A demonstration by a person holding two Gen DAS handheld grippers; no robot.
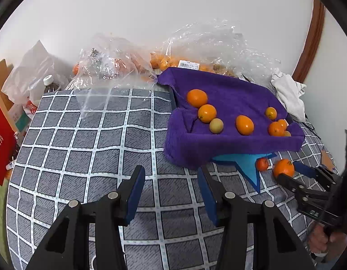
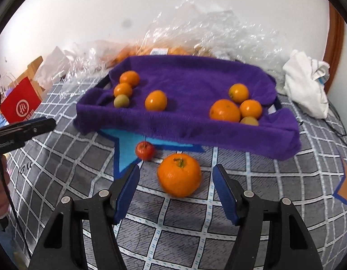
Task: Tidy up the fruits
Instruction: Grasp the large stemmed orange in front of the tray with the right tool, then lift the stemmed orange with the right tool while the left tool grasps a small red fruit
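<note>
A purple towel-lined tray holds several oranges and kumquats plus a pale greenish fruit. In front of the tray, on the checked cloth, lie a large orange and a small red fruit. My right gripper is open, its blue pads on either side of the large orange with gaps on both sides. Off to the left, my left gripper is open over bare cloth with nothing between its fingers; one of its fingers shows in the right wrist view.
Clear plastic bags with more orange fruit lie behind the tray by the wall. A white cloth sits at the right. A red bag and a bottle stand off the table's left edge.
</note>
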